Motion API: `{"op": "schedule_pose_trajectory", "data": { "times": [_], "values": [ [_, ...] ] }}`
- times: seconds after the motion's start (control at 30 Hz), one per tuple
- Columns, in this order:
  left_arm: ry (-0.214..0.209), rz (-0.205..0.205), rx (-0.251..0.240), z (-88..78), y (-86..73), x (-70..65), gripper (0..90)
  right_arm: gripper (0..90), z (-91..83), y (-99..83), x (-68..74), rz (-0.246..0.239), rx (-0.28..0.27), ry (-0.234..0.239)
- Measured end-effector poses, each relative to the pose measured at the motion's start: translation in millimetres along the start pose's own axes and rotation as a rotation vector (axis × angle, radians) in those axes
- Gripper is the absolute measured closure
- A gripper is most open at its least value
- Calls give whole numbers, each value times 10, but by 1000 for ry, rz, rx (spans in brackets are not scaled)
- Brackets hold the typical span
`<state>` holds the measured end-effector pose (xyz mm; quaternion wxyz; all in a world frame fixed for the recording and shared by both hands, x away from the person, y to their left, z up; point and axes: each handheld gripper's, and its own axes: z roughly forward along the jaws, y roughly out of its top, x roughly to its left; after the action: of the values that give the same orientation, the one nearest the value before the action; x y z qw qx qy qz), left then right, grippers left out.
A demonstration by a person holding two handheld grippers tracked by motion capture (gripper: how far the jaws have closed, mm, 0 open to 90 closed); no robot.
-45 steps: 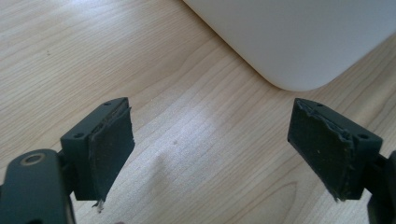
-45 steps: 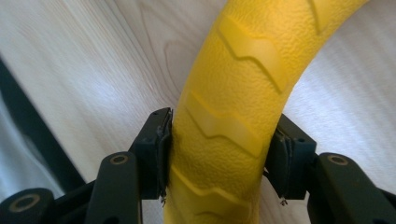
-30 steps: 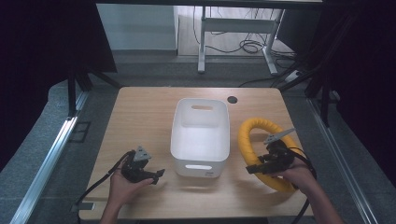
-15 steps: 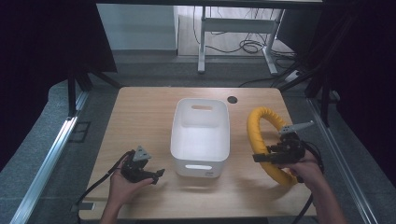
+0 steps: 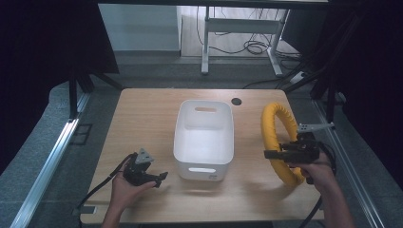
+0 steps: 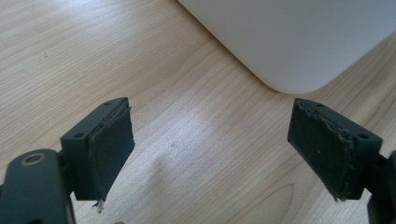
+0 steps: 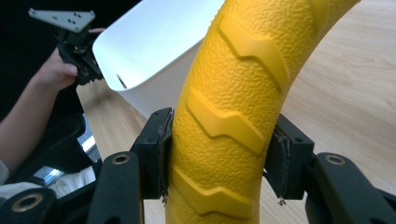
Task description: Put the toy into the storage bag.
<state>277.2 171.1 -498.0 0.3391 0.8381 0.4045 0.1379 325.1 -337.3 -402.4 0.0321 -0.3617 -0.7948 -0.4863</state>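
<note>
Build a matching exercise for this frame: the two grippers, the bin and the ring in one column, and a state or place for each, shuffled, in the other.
Things:
1. left gripper
2. right gripper
3. white bin
4. yellow ring

States or places:
A. mid-table, between the two hands
B. jaws wide apart over bare wood
C. right of the bin, clamped at its near part
D. jaws closed on a textured tube

Pairs: 1-B, 2-D, 3-A, 4-C

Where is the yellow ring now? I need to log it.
In the high view, the yellow ring is on the table's right side, right of the white bin, clamped in the right gripper.
</note>
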Motion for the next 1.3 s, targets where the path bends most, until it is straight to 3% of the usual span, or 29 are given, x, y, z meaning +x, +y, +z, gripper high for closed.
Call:
{"op": "schedule_pose_trajectory", "data": {
  "times": [0.3, 0.73, 1.03, 1.3],
  "values": [
    [1, 6, -1, -4, 1, 6, 146, 487, -103, 8, -14, 10, -61, 2],
    [3, 5, 0, -4, 0, 5, 146, 489, -321, 65, 3, 9, -192, 28],
    [3, 6, 0, 2, 0, 5, 146, 488, -293, 132, 69, -9, -257, 46],
    [-2, 8, 5, 20, -2, -1, 146, 487, -268, 196, 210, -35, -343, 39]
  ]
}}
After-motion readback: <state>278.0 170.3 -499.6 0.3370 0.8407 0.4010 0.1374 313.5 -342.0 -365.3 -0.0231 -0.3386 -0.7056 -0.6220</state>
